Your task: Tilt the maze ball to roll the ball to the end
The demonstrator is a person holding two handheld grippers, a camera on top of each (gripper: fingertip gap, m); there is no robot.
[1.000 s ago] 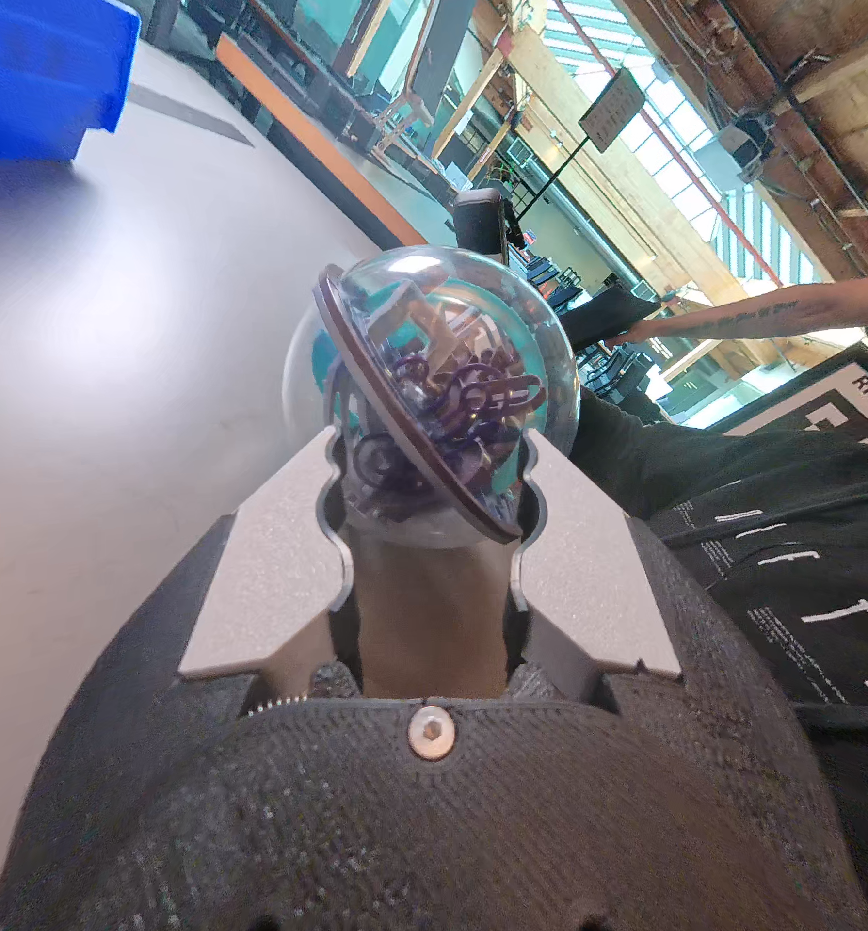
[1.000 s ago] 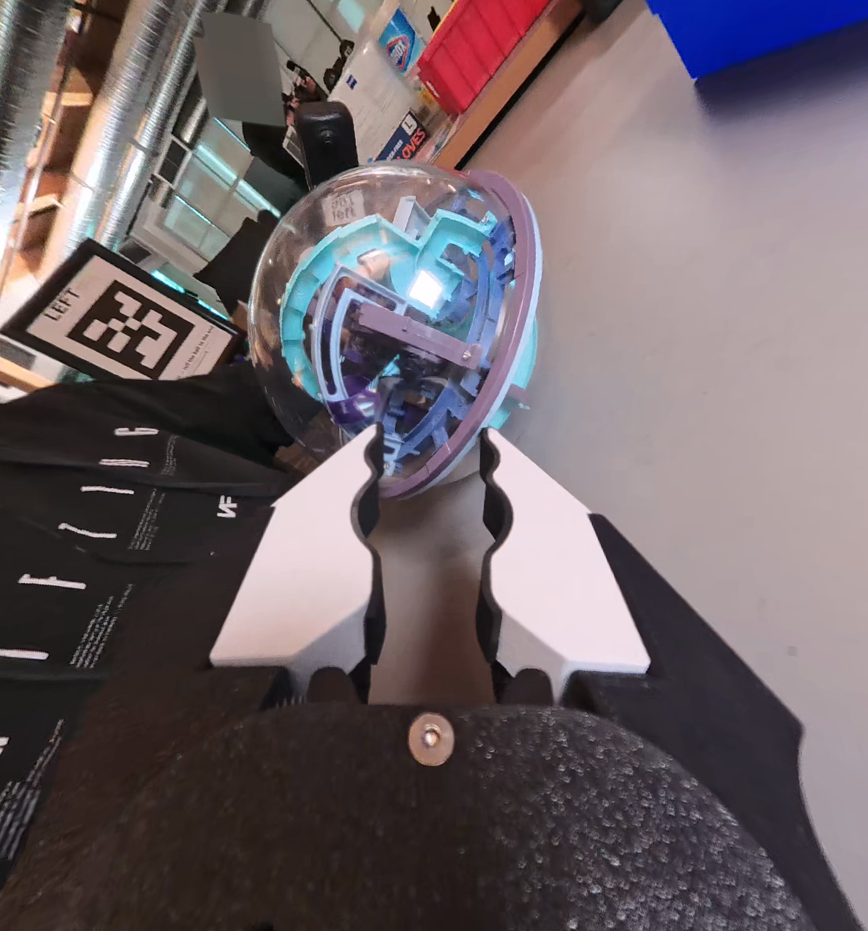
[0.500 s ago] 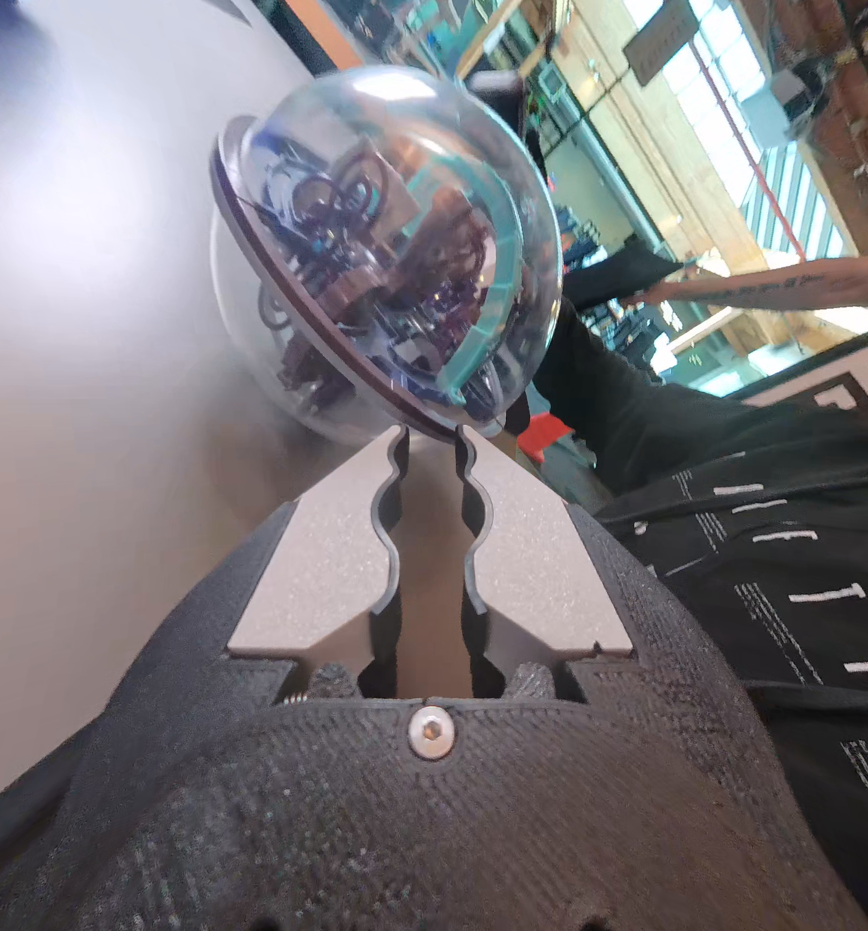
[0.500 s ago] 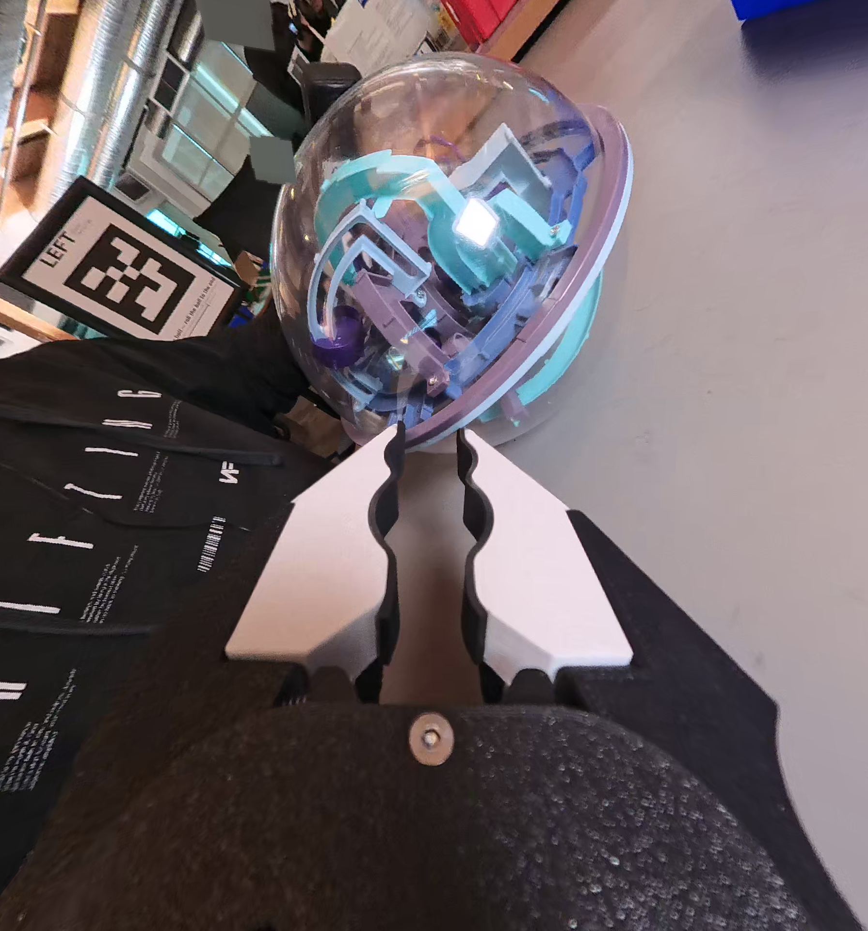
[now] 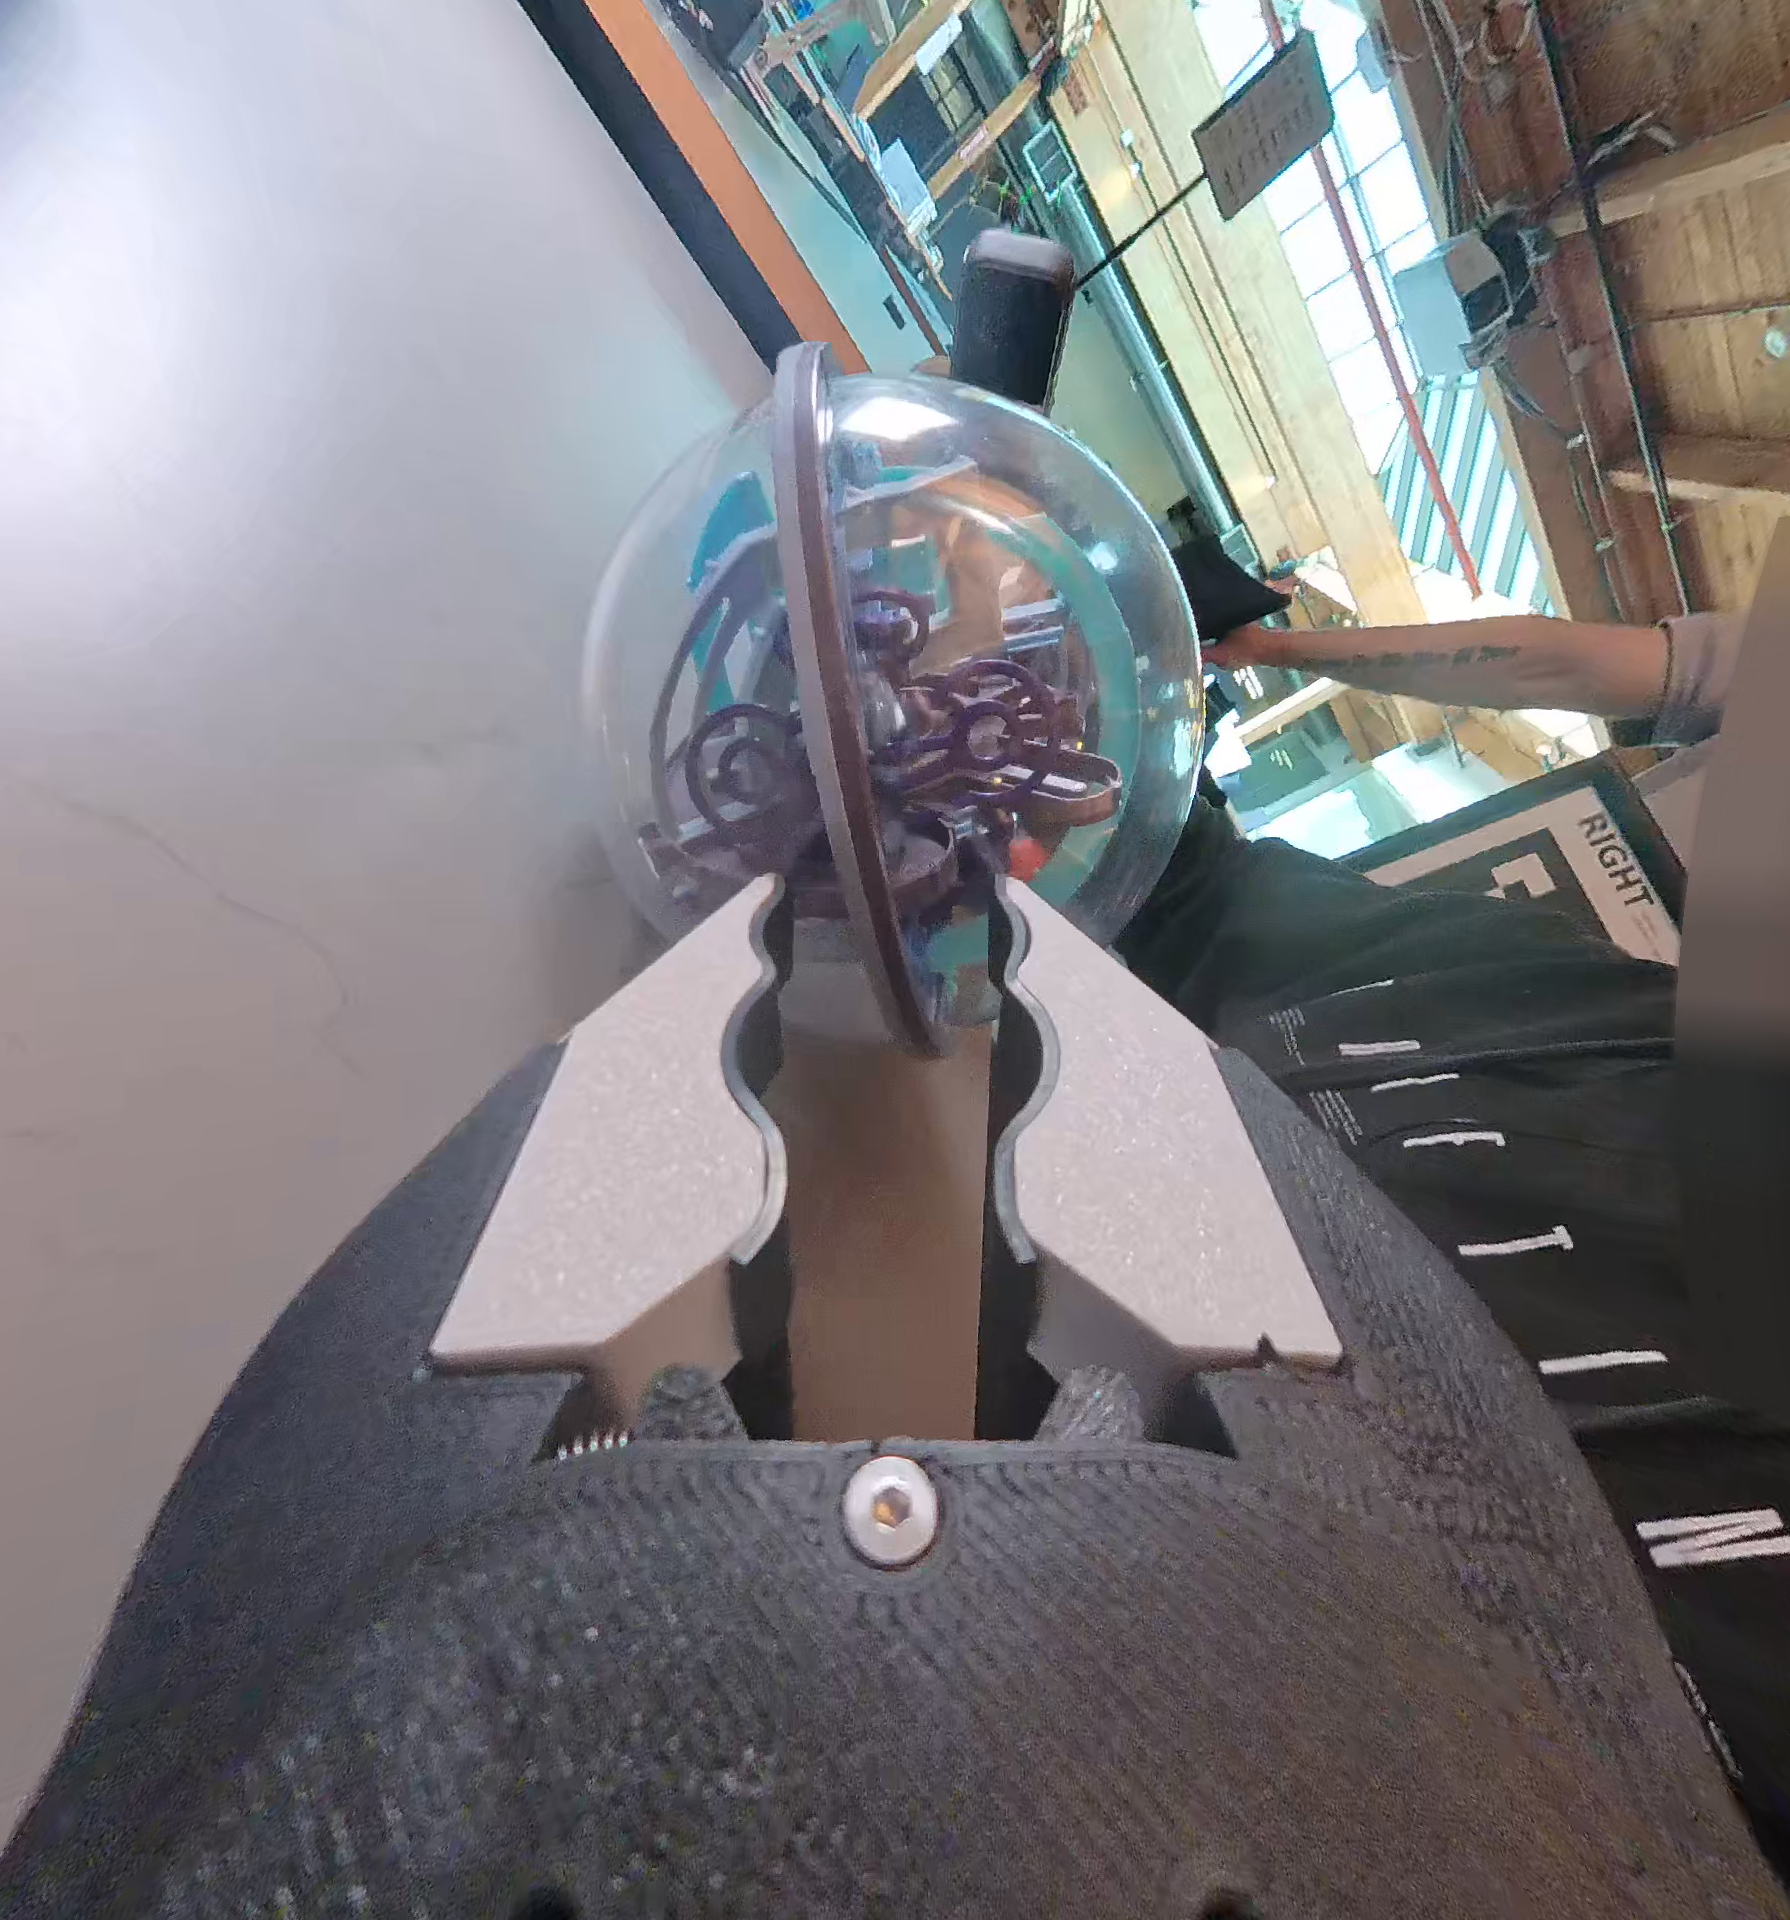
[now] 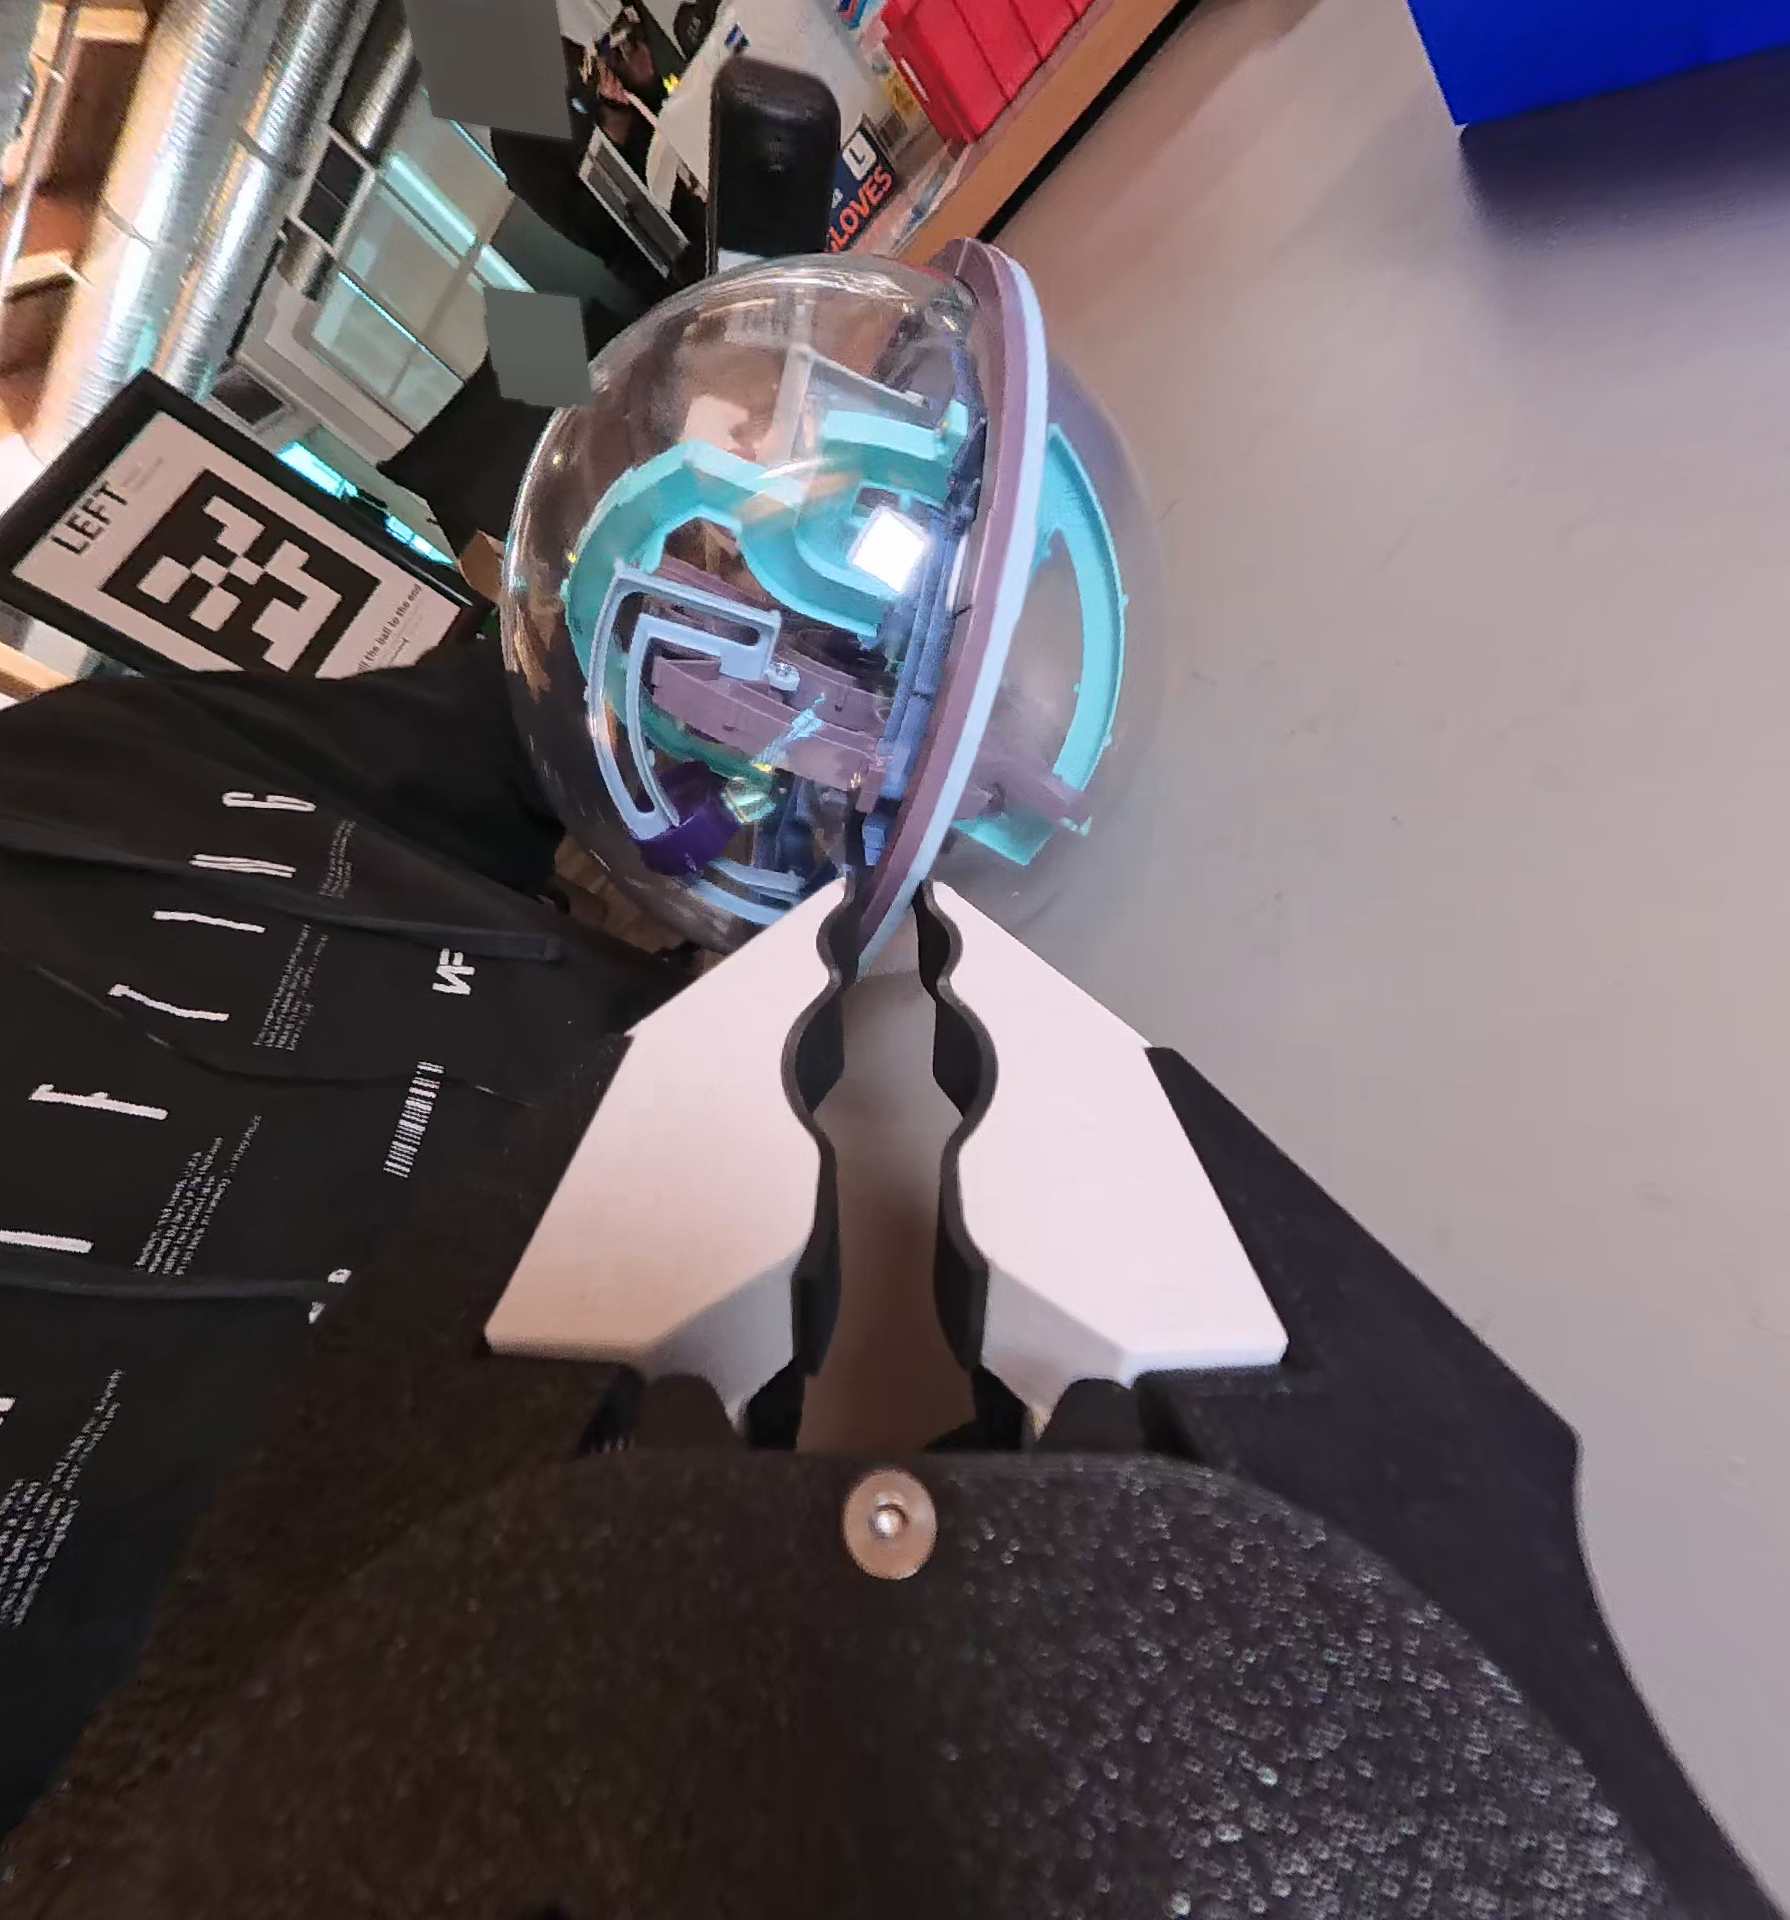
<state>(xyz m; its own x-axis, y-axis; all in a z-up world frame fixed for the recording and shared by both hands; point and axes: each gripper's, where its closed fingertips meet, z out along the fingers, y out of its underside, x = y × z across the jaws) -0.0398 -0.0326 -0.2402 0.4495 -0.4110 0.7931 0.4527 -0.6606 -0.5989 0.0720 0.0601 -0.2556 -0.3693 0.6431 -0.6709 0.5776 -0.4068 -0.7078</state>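
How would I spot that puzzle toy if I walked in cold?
Find the pale grey table. Just above it, between two pairs of tongs, sits a clear plastic sphere, the maze ball. Nothing else nearby is see-through and round: teal and purple tracks twist inside it, and a purple rim circles its middle.

Left gripper (image 5: 886, 914): coarse dark-grey printed shell, two pale grey wedge fingers (image 5: 642, 1143) with wavy inner edges, silver hex screw (image 5: 891, 1509), small spring. Right gripper (image 6: 883, 914): pebbled black shell, white fingers (image 6: 1099, 1164) with black wavy pads, silver screw (image 6: 887, 1527). Operator wears black garment (image 6: 195, 987) with white lettering
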